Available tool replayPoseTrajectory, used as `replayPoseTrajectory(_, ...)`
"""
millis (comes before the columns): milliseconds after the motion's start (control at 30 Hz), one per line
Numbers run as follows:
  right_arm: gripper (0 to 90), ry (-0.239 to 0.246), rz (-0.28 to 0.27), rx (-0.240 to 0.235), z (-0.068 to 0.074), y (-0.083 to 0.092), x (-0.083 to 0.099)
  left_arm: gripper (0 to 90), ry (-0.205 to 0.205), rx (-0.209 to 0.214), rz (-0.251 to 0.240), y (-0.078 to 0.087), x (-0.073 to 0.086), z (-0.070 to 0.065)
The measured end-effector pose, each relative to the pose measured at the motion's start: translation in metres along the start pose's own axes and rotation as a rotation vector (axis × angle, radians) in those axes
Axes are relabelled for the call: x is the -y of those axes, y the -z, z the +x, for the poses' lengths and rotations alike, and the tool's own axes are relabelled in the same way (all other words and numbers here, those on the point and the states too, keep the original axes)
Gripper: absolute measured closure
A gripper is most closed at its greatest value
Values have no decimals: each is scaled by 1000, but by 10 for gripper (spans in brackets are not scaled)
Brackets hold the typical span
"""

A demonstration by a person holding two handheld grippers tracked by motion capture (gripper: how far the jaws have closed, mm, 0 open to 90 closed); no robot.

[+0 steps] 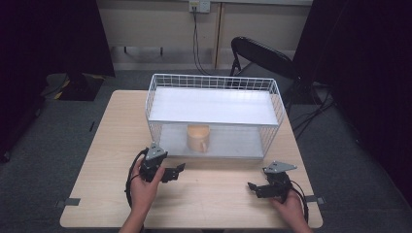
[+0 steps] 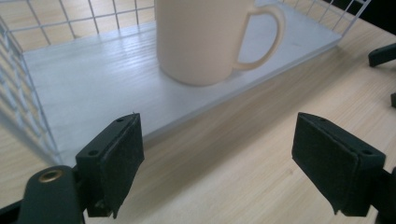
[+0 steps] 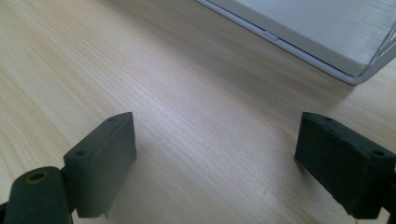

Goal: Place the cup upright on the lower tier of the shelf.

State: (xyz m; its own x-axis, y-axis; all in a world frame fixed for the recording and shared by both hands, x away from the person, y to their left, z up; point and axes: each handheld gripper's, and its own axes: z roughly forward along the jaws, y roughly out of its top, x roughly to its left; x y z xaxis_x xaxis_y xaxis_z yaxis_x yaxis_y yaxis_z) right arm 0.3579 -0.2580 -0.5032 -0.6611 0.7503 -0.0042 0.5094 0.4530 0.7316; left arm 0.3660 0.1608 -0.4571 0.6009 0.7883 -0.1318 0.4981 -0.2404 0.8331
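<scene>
Mug [image 1: 198, 138] stands upright on the lower shelf of the white wire rack [image 1: 214, 83], handle toward the desk [image 1: 111, 145] front. Left hand-held gripper [image 1: 180, 167] and right hand-held gripper [image 1: 250, 186] both sit released, empty, over the desk.

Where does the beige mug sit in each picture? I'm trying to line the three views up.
High view: the mug stands on the lower board of the white wire rack, centre, just beyond the left tool.
Left gripper view: top centre, large, handle toward the picture's right.
Right gripper view: the mug is not in this picture.
Shared landmark: the rack's white lower board, whose front edge meets the wooden table.
</scene>
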Motion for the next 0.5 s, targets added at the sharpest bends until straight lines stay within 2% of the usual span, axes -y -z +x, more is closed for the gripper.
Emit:
replayPoseTrajectory(100,118,0,0,0,0,0,0,162,-17,-3,6,5,4,4)
replayPoseTrajectory(200,118,0,0,0,0,0,0,161,-1,0,3,10,10,10)
replayPoseTrajectory(500,118,0,0,0,0,0,0,161,0,-14,24,22,25,22)
